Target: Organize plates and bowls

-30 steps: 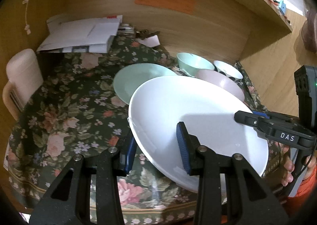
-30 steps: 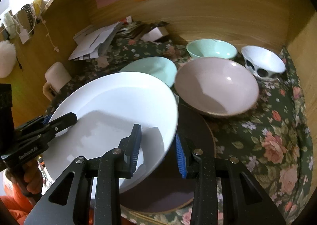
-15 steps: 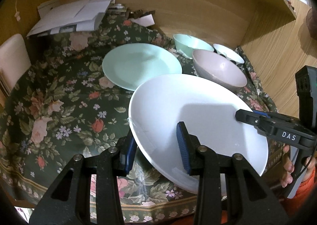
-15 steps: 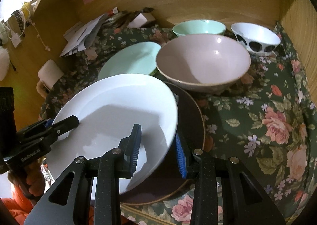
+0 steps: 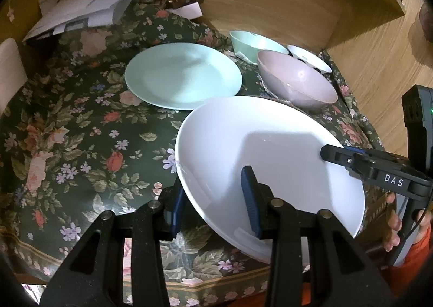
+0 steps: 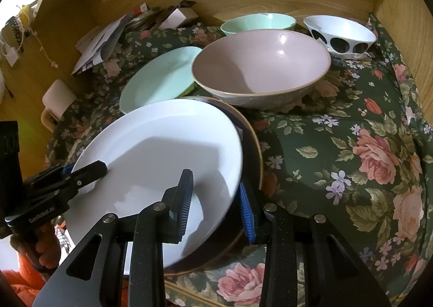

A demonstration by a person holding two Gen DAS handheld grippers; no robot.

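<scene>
White plate: we hold it tilted above the near edge of the floral tablecloth, one gripper on each side of its rim.
Left gripper: its blue pads sit either side of the plate's left rim, clamped on it as far as we can see.
Right gripper: closed over the plate's right rim, one pad inside the well, one beneath.
Dark brown plate: lies on the cloth directly under the white one, at the near edge.
Mint plate: flat near the middle of the cloth, apart from the white plate.
Pink bowl: just behind the brown plate; we cannot tell whether they touch.
Mint bowl, spotted bowl: along the far edge, toward the right corner.
Papers: far left corner.
</scene>
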